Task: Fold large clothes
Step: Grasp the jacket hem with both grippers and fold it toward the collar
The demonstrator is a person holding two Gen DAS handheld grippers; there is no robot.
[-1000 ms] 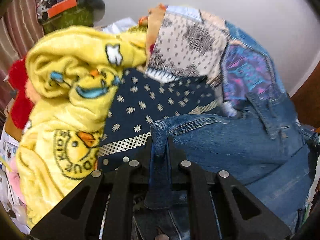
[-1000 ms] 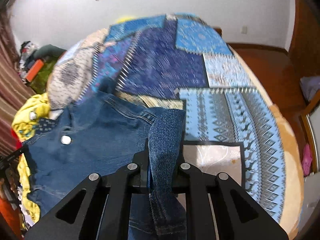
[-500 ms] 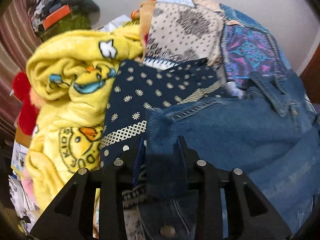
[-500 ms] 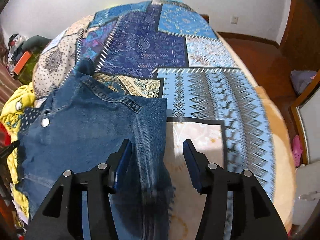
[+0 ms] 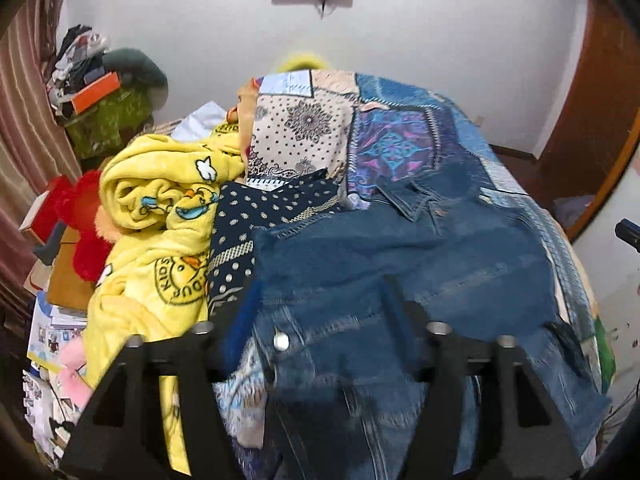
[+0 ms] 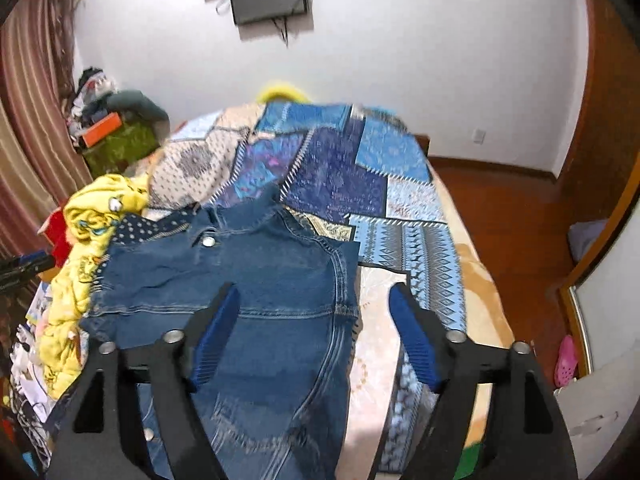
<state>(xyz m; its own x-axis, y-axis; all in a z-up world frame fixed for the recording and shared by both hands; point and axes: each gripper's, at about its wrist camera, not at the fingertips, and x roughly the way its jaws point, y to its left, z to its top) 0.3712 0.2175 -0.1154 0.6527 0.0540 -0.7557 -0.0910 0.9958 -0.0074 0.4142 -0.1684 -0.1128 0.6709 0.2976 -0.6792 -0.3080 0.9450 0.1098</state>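
Observation:
A blue denim jacket (image 5: 400,256) lies spread on the patchwork bedspread (image 5: 392,144), collar toward the wall. It also shows in the right wrist view (image 6: 256,280), on the bedspread (image 6: 416,240). My left gripper (image 5: 320,320) is open above the jacket's near left part, holding nothing. My right gripper (image 6: 314,332) is open above the jacket's near right edge, holding nothing. The blue pads (image 6: 416,344) stand wide apart.
A yellow duck blanket (image 5: 160,240) and a navy dotted cloth (image 5: 264,216) are heaped left of the jacket. Boxes and clutter (image 5: 92,96) stand by the curtain at far left. Wooden floor (image 6: 512,216) lies right of the bed.
Both grippers have opened, let go of the denim they held, and pulled back and up. The jacket has dropped flat on the bed.

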